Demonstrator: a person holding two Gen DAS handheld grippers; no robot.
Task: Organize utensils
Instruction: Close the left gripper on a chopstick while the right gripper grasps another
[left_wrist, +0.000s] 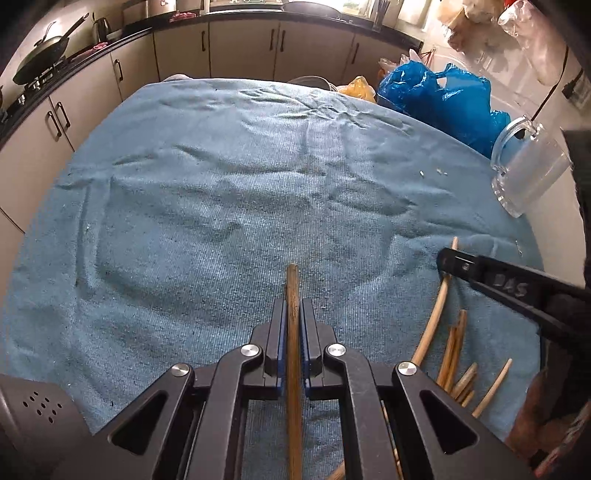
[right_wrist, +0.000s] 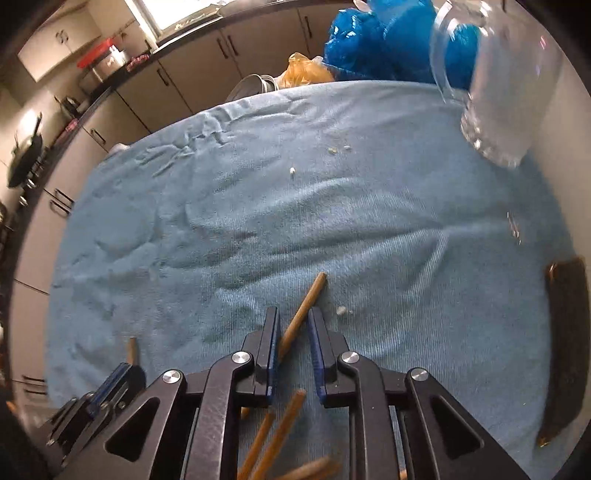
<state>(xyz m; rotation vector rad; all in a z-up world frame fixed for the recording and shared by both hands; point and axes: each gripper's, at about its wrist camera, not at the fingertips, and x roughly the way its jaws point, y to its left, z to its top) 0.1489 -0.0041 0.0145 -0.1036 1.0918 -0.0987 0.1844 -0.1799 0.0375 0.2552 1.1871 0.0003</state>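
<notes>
Left gripper (left_wrist: 293, 314) fingers clamped on one wooden chopstick (left_wrist: 293, 284) above blue towel (left_wrist: 207, 192).
Right gripper (right_wrist: 293, 325) slightly parted, another chopstick (right_wrist: 308, 299) slanting loosely between; remaining chopsticks (left_wrist: 452, 350) scattered nearby, glass mug (left_wrist: 528, 166) at far right.

We were in a home kitchen: beige cabinet doors with dark bar handles (left_wrist: 236, 44) ran under a black countertop (left_wrist: 122, 35), a dark long-handled wok (left_wrist: 44, 51) sat on a gas hob, and blue plastic bags (left_wrist: 443, 99) lay beside the towel-covered desk (left_wrist: 221, 184).
</notes>
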